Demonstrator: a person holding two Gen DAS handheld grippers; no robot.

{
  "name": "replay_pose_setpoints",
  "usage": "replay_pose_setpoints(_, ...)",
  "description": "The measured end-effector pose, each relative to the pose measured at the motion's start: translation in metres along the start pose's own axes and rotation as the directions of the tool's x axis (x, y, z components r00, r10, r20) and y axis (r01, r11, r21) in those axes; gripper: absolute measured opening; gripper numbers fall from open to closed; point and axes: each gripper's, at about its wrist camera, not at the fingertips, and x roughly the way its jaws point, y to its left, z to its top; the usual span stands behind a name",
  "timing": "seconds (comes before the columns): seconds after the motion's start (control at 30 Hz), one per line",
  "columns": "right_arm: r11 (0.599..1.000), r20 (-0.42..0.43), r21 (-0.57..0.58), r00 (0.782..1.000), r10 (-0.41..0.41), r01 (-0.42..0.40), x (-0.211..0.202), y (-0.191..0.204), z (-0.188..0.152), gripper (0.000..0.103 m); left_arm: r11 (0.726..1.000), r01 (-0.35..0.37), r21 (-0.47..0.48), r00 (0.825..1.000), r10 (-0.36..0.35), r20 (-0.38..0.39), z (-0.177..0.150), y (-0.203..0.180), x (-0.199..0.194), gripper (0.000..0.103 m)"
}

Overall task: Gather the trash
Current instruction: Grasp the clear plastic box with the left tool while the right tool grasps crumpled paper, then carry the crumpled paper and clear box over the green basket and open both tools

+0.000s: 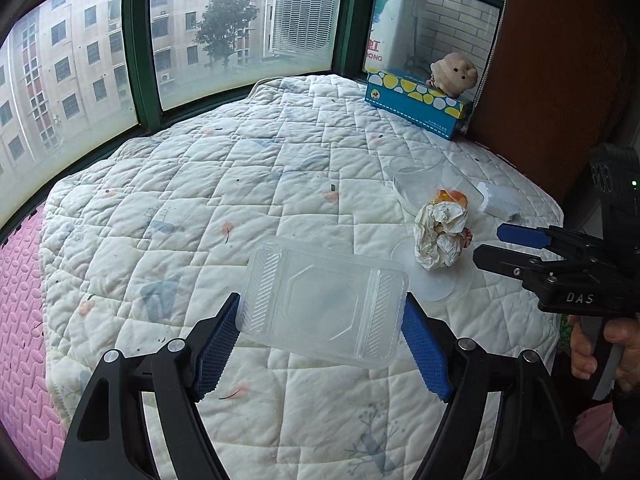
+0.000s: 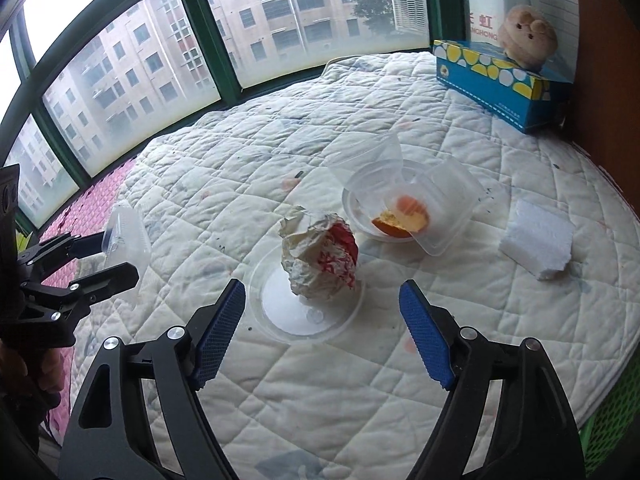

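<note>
My left gripper is shut on a clear rectangular plastic container, its blue pads pressed on the two short ends, lifted above the white quilt. The right wrist view shows that gripper at the far left with the container. My right gripper stands open just in front of a crumpled red-and-white paper wrapper, which rests on a round clear lid. Nothing sits between its pads. Behind the wrapper is a clear bowl with a piece of fruit and clear plastic tubs.
A white foam block lies right of the bowl. At the back right, a blue tissue box with a plush toy stands against a brown wall. Green-framed windows ring the far side. Pink foam mat lies left, below the quilt's edge.
</note>
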Motion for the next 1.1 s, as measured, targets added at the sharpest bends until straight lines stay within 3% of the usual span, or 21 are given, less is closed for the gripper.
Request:
replay_pose_setpoints(0.23,0.999,-0.024,-0.012,0.999,-0.031,0.031,0.029,0.006,0.015,0.071,1.0,0.01,-0.012,1.0,-0.01,0.007,-0.005,0.005,-0.004,0.075)
replay_pose_setpoints(0.47,0.999,-0.057,0.008,0.997,-0.05,0.051,0.047,-0.003,0.018,0.05,1.0,0.012,-0.023,1.0,-0.012,0.0,-0.009,0.006,-0.004,0.075)
replay_pose_setpoints(0.5,0.999,-0.052,0.01,0.997,-0.049,0.05,0.045,-0.003,0.017,0.045,1.0,0.013,-0.023,1.0,-0.013,0.001,-0.01,0.006,-0.004,0.075)
replay_pose_setpoints(0.67,0.999,-0.024,-0.003,0.998,-0.052,0.052,0.028,-0.001,0.014,0.043,1.0,0.018,-0.019,1.0,-0.018,0.006,-0.01,0.0,-0.006,0.075)
replay_pose_setpoints(0.9,0.999,0.033,0.03,0.999,-0.029,0.028,-0.012,-0.012,0.004,0.042,0.999,0.04,0.008,0.999,-0.041,0.021,-0.005,-0.022,-0.01,0.075)
replay_pose_setpoints(1.1,0.996,0.069,0.069,0.996,-0.059,0.055,-0.048,-0.032,-0.011,0.042,0.996,0.075,0.047,0.997,-0.076,0.024,0.001,-0.053,-0.008,0.075)
